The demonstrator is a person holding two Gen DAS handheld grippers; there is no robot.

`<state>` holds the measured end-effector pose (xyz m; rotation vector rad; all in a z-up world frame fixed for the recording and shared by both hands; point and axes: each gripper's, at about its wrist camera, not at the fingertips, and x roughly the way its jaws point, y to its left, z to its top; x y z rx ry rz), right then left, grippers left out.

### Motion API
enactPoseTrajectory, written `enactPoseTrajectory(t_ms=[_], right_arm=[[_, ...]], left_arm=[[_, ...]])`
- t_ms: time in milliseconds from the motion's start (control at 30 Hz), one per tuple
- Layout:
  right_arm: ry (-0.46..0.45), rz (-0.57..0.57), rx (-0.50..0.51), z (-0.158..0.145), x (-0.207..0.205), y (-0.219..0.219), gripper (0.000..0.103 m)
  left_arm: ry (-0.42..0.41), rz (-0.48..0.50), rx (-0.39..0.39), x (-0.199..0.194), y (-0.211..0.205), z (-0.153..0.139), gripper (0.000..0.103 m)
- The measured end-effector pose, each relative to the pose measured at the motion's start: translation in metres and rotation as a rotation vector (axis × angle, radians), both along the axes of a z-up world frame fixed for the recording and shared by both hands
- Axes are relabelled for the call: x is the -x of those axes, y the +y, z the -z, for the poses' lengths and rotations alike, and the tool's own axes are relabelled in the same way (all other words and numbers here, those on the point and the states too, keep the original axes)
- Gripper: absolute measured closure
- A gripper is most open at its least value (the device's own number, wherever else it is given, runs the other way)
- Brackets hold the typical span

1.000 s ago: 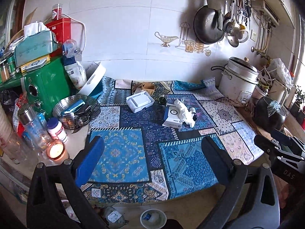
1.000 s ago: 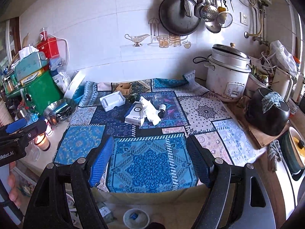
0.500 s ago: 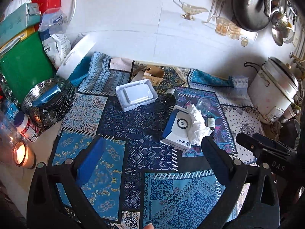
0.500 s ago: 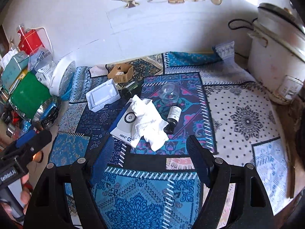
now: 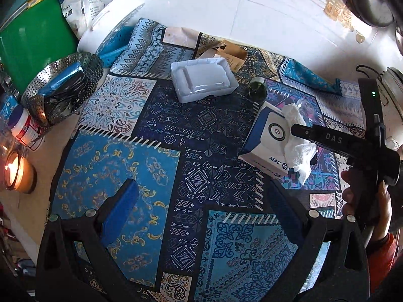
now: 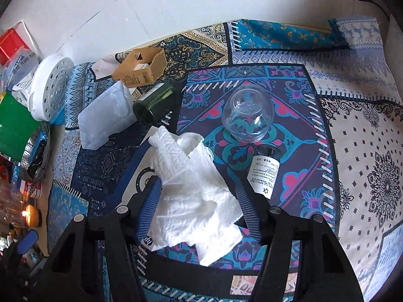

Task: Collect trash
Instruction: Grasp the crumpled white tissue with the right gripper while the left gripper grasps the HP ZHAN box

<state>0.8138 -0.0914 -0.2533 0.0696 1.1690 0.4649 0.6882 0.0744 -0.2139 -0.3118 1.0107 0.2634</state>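
Observation:
A crumpled white paper towel [image 6: 194, 188] lies across a blue-and-white box [image 6: 137, 183] on the patterned cloth. My right gripper [image 6: 197, 196] is open, its blue pads on either side of the towel, low over it. The towel [image 5: 297, 130] and box [image 5: 267, 141] also show in the left wrist view, with the right gripper's body above them. My left gripper [image 5: 199, 196] is open and empty, hovering over the cloth left of the box. Nearby lie a white plastic tray [image 5: 202, 79], a torn cardboard box [image 6: 139, 68], a dark green bottle [image 6: 153, 103] and a small labelled bottle [image 6: 264, 173].
A clear glass bowl [image 6: 248, 118] sits upside down behind the towel. At the left stand a steel steamer basket [image 5: 59, 88], a lit candle [image 5: 15, 171], a pill jar [image 5: 24, 128], a green box [image 5: 30, 40] and a white perforated lid [image 6: 50, 88].
Both grippers have moved forward and down toward the cloth. The right gripper now straddles the paper towel; the left is lower over the cloth beside the box.

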Motion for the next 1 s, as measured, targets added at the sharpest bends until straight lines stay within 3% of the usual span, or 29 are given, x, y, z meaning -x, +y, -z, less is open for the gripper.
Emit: enactPoseTrajectory(t_ms=[133, 200, 267, 700, 1000], right_arm=[[0.044, 0.029, -0.085, 0.009, -0.005, -0.006, 0.067], [0.039, 0.023, -0.096, 0.005, -0.003, -0.005, 0.084], [0.012, 0.016, -0.083, -0.001, -0.001, -0.005, 0.088], [-0.076, 0.106, -0.139, -0.050, 0.019, -0.073, 0.091], [-0.080, 0.143, -0.130, -0.052, 0.033, -0.106, 0.091]], left_arm=[[0.011, 0.020, 0.007, -0.011, -0.003, 0.006, 0.001], [0.018, 0.036, 0.006, -0.020, -0.006, 0.009, 0.001], [0.028, 0.058, 0.013, -0.030, -0.010, 0.012, 0.001], [0.113, 0.231, 0.004, -0.105, -0.057, 0.051, 0.001], [0.139, 0.253, -0.061, -0.126, -0.074, 0.076, 0.002]])
